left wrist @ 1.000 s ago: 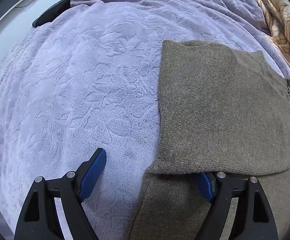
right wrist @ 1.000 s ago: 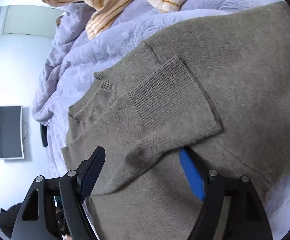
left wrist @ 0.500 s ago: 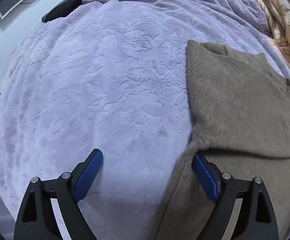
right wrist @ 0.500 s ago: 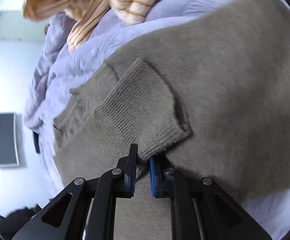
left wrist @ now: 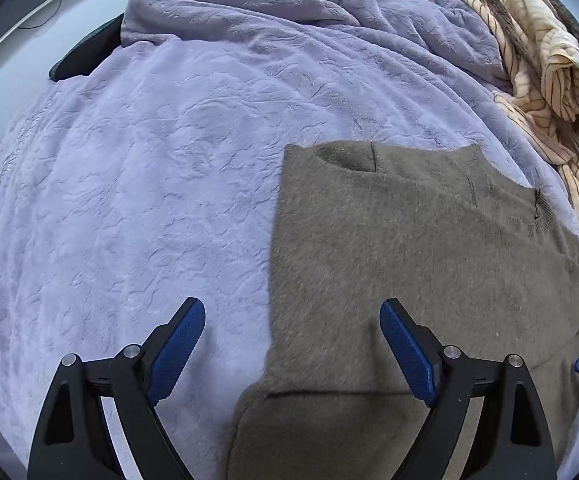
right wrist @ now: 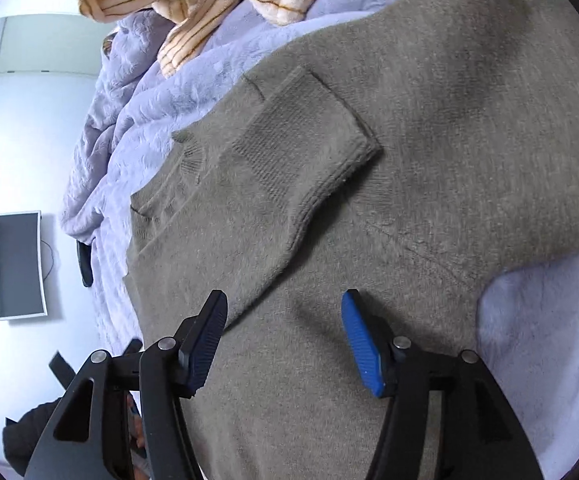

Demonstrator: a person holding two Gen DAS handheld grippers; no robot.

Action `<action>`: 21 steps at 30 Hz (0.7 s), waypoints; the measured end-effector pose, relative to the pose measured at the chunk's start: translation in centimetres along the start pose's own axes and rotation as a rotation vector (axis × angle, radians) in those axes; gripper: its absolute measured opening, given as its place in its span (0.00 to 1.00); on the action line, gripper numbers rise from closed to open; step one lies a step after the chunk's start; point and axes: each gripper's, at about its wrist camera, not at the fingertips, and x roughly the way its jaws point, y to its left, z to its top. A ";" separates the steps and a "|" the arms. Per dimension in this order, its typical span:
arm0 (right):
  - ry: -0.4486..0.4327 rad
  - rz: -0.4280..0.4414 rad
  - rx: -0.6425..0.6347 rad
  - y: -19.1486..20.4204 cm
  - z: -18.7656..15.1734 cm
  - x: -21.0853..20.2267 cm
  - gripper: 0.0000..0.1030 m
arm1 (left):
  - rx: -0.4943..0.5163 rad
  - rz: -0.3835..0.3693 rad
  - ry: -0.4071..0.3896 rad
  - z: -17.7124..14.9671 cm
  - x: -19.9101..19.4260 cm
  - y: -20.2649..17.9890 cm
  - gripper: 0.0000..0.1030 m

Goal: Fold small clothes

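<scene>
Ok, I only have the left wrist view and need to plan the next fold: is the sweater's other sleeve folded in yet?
Observer: Yes. The sleeve lies across the sweater, with its ribbed cuff flat on the body.
Operator: Is the right gripper holding it?
Observer: No. The right gripper has just been opening its jaws, and nothing is between them.
Operator: What's past the sweater on that side?
Observer: Only the blanket; the sweater's edge lies on it.
</scene>
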 end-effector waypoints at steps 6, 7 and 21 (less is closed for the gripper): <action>-0.034 0.014 -0.096 3.5 1.6 1.0 0.52 | -0.004 0.041 0.069 -0.5 4.0 0.4 0.95; -0.031 -0.003 -0.102 3.7 2.0 1.7 0.52 | -0.012 0.047 0.069 -0.7 4.1 0.6 0.99; -0.025 -0.022 0.054 -4.1 -0.4 -1.9 0.51 | -0.024 0.014 0.121 -1.2 4.8 1.3 0.99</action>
